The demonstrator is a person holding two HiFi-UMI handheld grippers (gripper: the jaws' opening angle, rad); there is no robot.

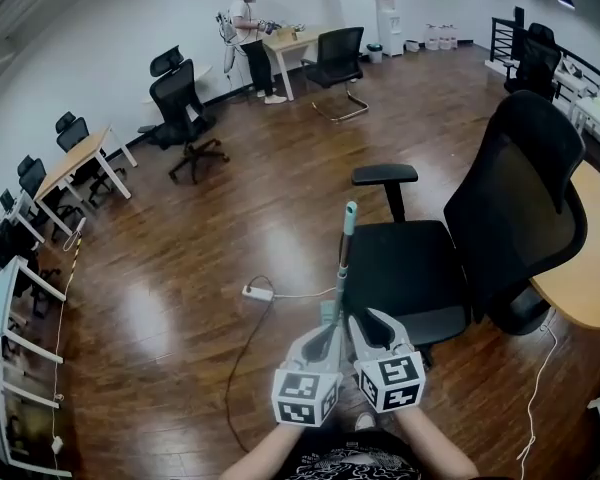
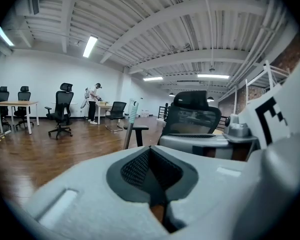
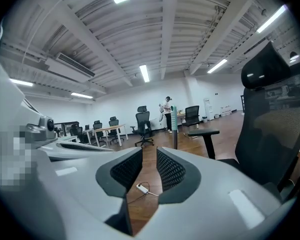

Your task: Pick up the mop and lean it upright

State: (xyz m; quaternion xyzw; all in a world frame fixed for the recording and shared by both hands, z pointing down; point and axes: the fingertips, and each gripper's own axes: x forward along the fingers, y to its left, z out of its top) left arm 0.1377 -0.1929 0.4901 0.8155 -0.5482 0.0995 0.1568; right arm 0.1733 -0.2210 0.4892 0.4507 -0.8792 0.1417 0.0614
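Note:
The mop handle [image 1: 345,258], a grey pole with a pale green tip, stands upright against the front left of the black office chair's seat [image 1: 405,268]. Its lower end and head are hidden behind my grippers. My left gripper [image 1: 325,336] is just left of the pole's base and my right gripper [image 1: 366,328] just right of it. In the left gripper view the left gripper [image 2: 151,151] is shut with nothing between its pads, and the handle [image 2: 130,129] rises beyond them. The right gripper [image 3: 149,154] stands open on bare floor, the handle [image 3: 174,129] ahead.
The black mesh chair [image 1: 510,198] fills the right, by a wooden desk [image 1: 595,258]. A white power strip [image 1: 257,292] and its cables lie on the wood floor to the left. Other chairs [image 1: 185,113] and desks line the walls; a person [image 1: 248,38] stands far off.

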